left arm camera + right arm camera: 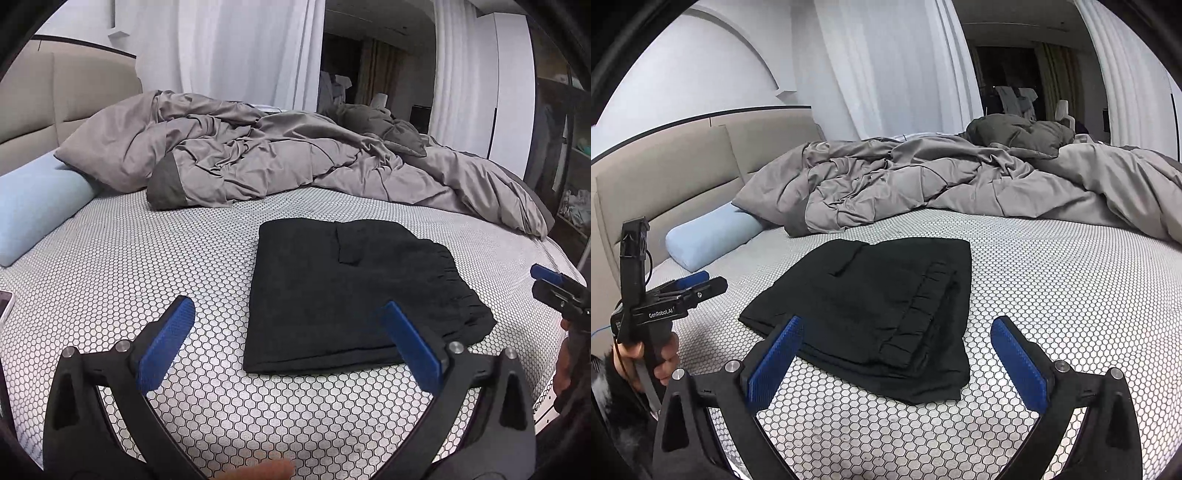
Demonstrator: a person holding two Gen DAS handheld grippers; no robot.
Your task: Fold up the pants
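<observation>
The black pants (351,291) lie folded into a flat rectangle on the honeycomb-patterned mattress (147,266), elastic waistband toward the right. They also show in the right wrist view (879,310). My left gripper (290,314) is open and empty, held above the mattress just in front of the pants' near left edge. My right gripper (895,332) is open and empty, just in front of the waistband end. The left gripper shows from the side in the right wrist view (698,282), and the right gripper at the right edge of the left wrist view (543,278).
A crumpled grey duvet (277,158) lies across the far half of the bed. A light blue bolster pillow (37,210) lies at the left by the beige headboard (66,96). A phone (5,302) sits at the far left edge. White curtains (886,66) hang behind.
</observation>
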